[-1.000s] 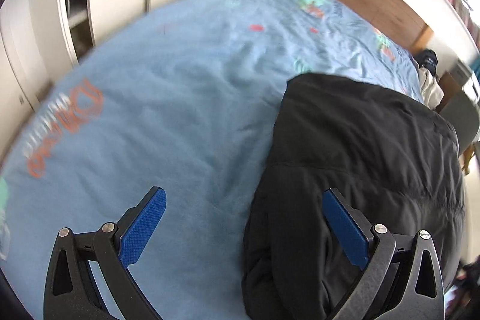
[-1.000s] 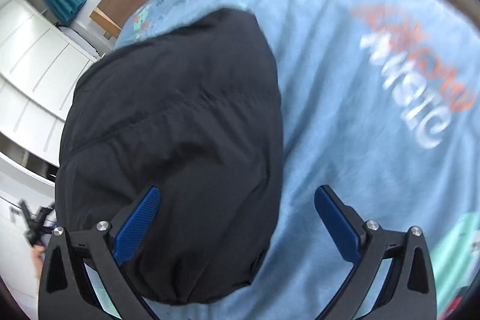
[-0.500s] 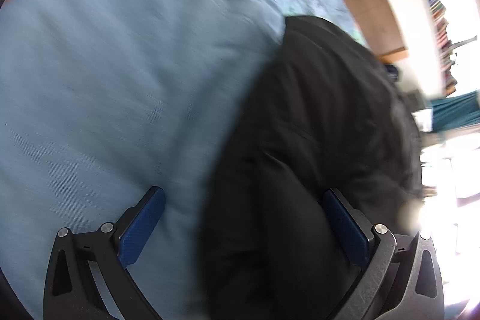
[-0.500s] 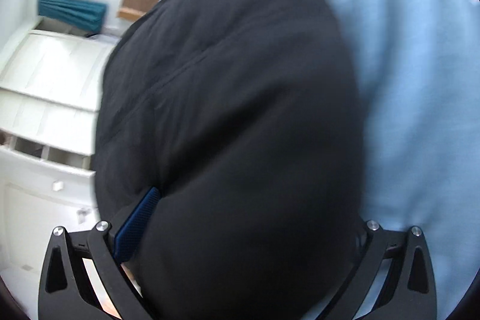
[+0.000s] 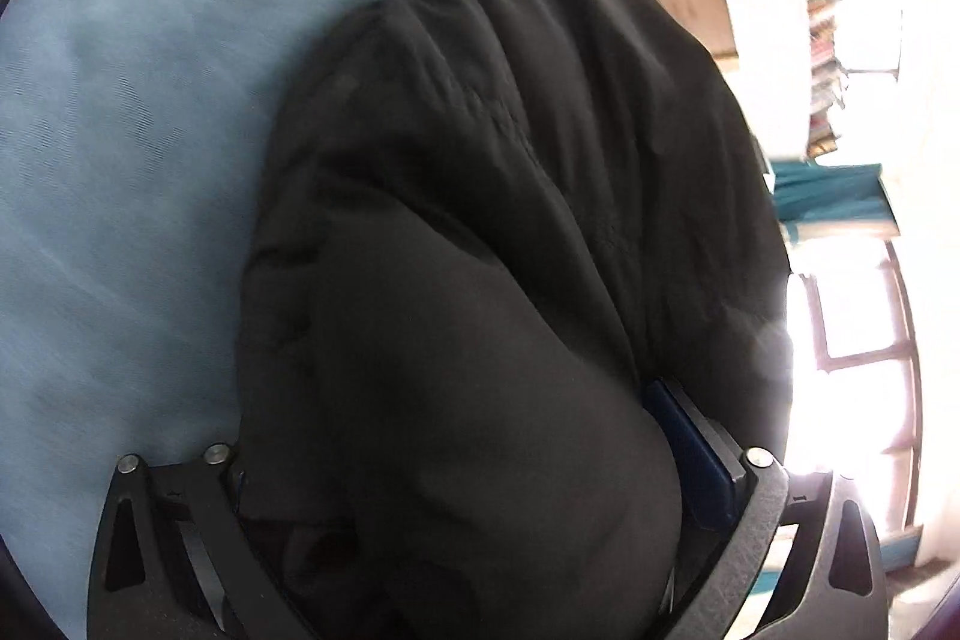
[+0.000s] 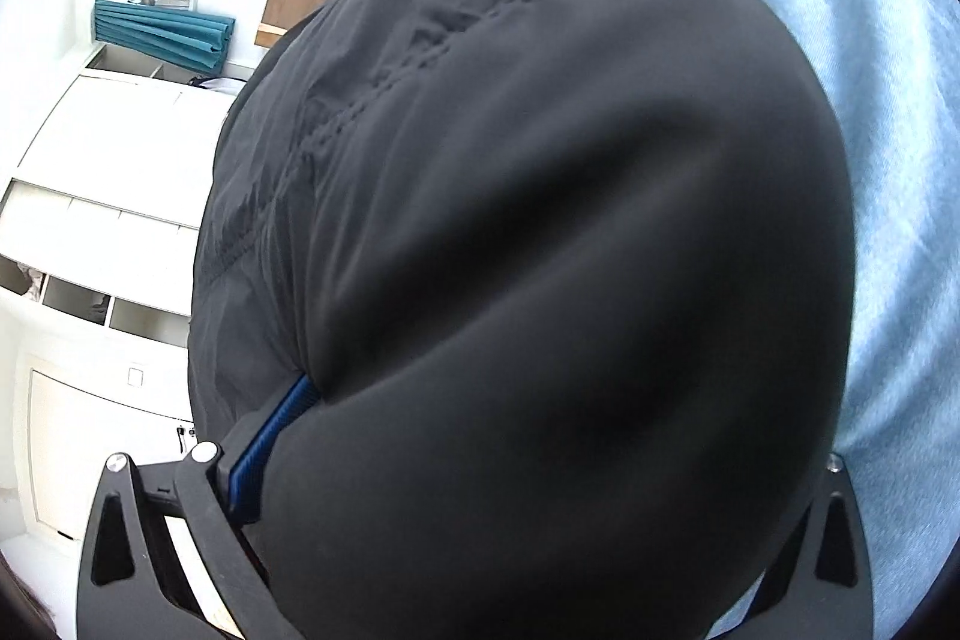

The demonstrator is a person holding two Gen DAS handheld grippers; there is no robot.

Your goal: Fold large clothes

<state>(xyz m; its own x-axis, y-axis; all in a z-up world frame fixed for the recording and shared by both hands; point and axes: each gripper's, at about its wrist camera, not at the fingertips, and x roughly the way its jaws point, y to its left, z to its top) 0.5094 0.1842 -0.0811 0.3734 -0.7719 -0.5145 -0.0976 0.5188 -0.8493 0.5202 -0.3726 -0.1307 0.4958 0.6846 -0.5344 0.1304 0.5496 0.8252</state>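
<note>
Both tongs have moved in since before: left tongs (image 5: pixel 474 460) and right tongs (image 6: pixel 540 466) now spread wide around the puffy, stitched black jacket (image 5: pixel 510 172) on the soft blue bed (image 5: pixel 120 100).

1 black jacket (image 5: pixel 480 220), 2 grippers (image 5: pixel 474 466)

The jacket (image 5: pixel 510 220) lies on the bed (image 5: pixel 120 130), its near edge between each gripper's fingers (image 6: pixel 264 445).
</note>
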